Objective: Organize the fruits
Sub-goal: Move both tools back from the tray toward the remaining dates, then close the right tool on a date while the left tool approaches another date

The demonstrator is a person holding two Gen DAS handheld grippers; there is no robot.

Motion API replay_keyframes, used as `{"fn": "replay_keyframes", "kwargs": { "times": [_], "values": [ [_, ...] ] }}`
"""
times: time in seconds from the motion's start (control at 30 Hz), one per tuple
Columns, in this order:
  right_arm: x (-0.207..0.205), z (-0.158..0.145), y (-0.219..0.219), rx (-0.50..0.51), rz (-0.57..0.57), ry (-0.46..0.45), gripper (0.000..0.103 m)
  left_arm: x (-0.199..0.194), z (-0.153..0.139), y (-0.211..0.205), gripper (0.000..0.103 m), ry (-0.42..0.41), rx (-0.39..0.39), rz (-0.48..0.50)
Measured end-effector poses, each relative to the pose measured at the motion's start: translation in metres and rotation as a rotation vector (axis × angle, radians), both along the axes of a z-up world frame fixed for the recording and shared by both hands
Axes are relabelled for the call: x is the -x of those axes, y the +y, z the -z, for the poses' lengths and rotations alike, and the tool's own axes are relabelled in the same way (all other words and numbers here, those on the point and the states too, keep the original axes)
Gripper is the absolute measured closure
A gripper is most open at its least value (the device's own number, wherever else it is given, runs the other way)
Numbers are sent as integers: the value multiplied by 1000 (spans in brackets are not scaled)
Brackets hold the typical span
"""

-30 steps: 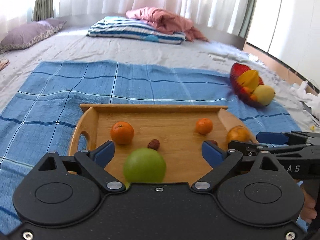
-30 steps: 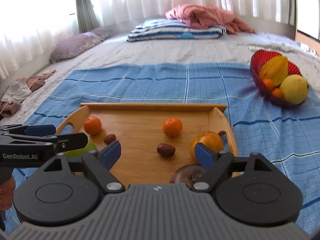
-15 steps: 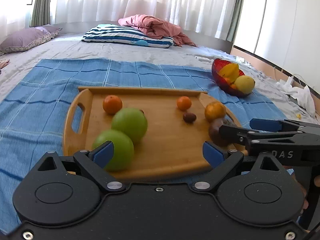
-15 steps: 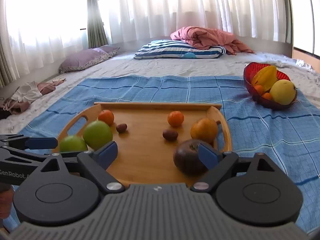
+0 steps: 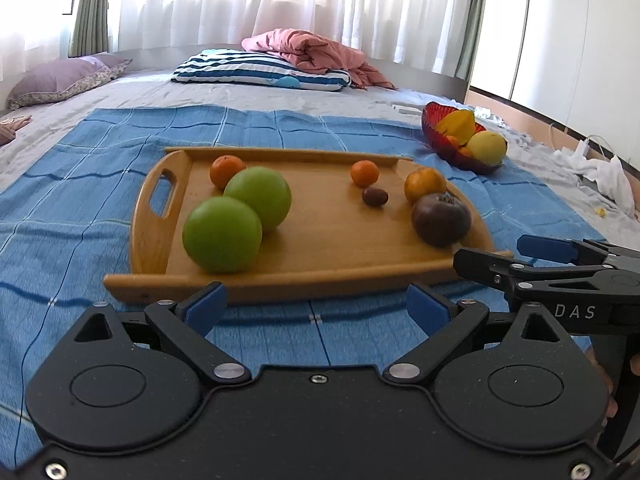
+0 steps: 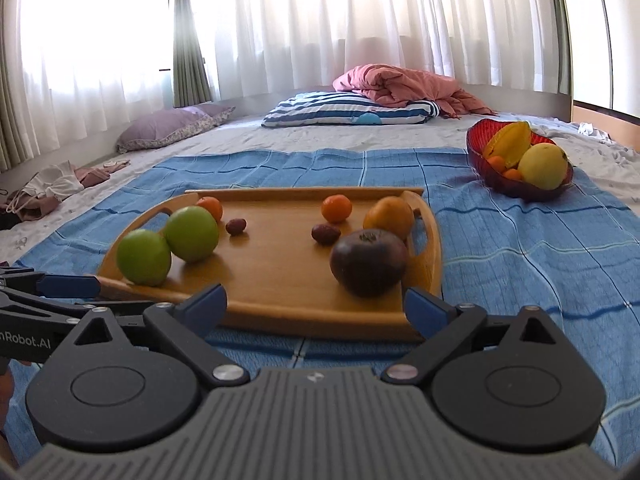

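A wooden tray lies on a blue cloth. On its left are two green apples and a small orange. On its right are a small orange, a dark date, a larger orange fruit and a dark purple fruit. Another date lies by the apples. My left gripper is open and empty before the tray's near edge. My right gripper is open and empty beside it.
A red bowl with a starfruit, a yellow fruit and small oranges sits on the cloth at the far right. Pillows and a pink blanket lie at the back. Clothes lie at the left.
Both grippers have drawn back from over the tray to in front of its near edge. The whole tray and all its fruit now show.
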State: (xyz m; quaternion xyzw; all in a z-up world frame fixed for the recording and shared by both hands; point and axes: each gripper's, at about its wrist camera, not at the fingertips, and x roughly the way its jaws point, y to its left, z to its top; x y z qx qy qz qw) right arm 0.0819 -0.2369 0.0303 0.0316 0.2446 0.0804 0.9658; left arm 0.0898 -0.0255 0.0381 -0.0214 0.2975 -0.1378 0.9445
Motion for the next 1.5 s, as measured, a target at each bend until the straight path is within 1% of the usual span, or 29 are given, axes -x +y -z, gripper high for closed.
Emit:
{"fn": "replay_keyframes", "kwargs": {
  "times": [0.1, 0.3, 0.47, 0.6, 0.8, 0.87, 1.0, 1.07, 1.1, 1.17, 1.2, 1.23, 1.3, 1.37, 1.43, 1.5],
  "values": [
    [8, 6, 2, 30, 2, -21, 1, 9, 7, -1, 6, -6, -9, 0],
    [25, 16, 9, 132, -6, -58, 1, 23, 18, -6, 6, -4, -30, 7],
    [36, 23, 13, 196, -35, -64, 4, 29, 25, -11, 6, 14, -31, 31],
    [38, 25, 12, 194, -50, -52, 8, 30, 27, -16, 6, 21, -36, 38],
    [38, 30, 7, 142, -76, -36, 13, 26, 28, -15, 7, 29, -41, 26],
    [37, 31, 6, 132, -85, -36, 15, 25, 28, -14, 10, 29, -44, 18],
    [39, 33, 10, 123, -106, -38, 22, 22, 29, -12, 17, 40, -38, 6],
    [40, 33, 12, 110, -117, -40, 25, 21, 30, -11, 23, 49, -36, -7],
    [40, 33, 12, 102, -122, -40, 28, 22, 30, -10, 24, 50, -39, -13],
    [41, 34, 14, 78, -144, -33, 33, 23, 31, -11, 31, 47, -51, -17],
    [41, 35, 15, 70, -154, -30, 37, 23, 31, -11, 33, 46, -58, -12],
    [41, 36, 18, 70, -165, -22, 42, 24, 30, -12, 38, 44, -61, -8],
    [42, 40, 23, 88, -177, -13, 48, 26, 30, -13, 41, 46, -55, 6],
    [44, 43, 28, 108, -185, -9, 54, 26, 29, -14, 49, 49, -42, 21],
    [46, 43, 29, 115, -188, -20, 62, 28, 29, -16, 50, 45, -44, 31],
    [47, 43, 28, 112, -182, -25, 66, 30, 29, -20, 50, 44, -43, 41]
  ]
}}
